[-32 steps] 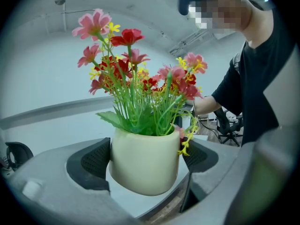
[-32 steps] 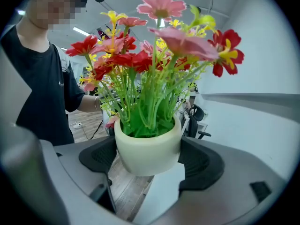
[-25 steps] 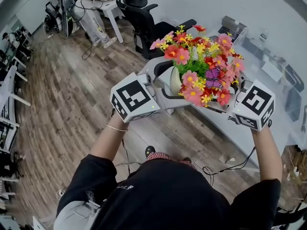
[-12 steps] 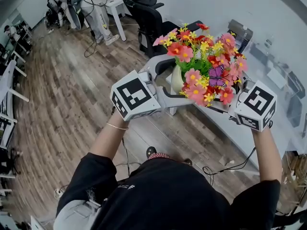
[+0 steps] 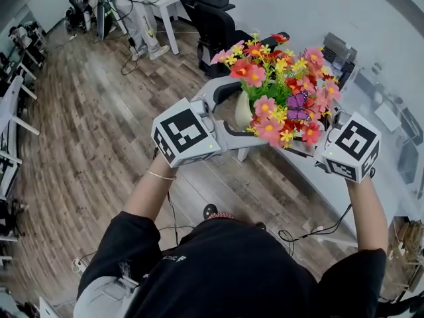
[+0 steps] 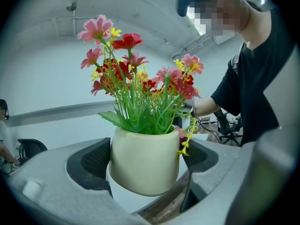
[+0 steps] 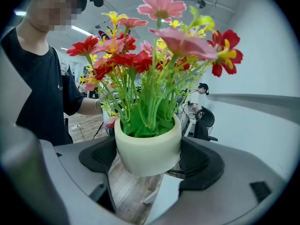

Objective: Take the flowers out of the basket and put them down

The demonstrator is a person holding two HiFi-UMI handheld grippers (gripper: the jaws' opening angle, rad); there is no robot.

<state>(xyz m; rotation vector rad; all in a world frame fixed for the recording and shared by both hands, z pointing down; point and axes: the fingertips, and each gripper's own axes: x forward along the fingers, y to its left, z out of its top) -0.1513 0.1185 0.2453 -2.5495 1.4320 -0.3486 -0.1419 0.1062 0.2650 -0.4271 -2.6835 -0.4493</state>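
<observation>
**Pot aloft, two claws on it**

My left claw (image 6: 145, 162) pinches the cream pot (image 5: 242, 111) across its belly. My right claw (image 7: 149, 156) clamps it from the opposite side. The flowers (image 5: 281, 85) hang in mid-air by the white table (image 5: 318, 184) edge, no basket in sight. The risk is that the pot looks smooth and rounded, so if one claw eases first it could tip or slide out. The head view buries my right grip under blooms, but the right gripper view shows both pads (image 7: 99, 156) against the pot.

Slight leftward shift of flower pot (image 5: 243, 109) against chair (image 5: 215, 18) and table (image 5: 301, 177).
</observation>
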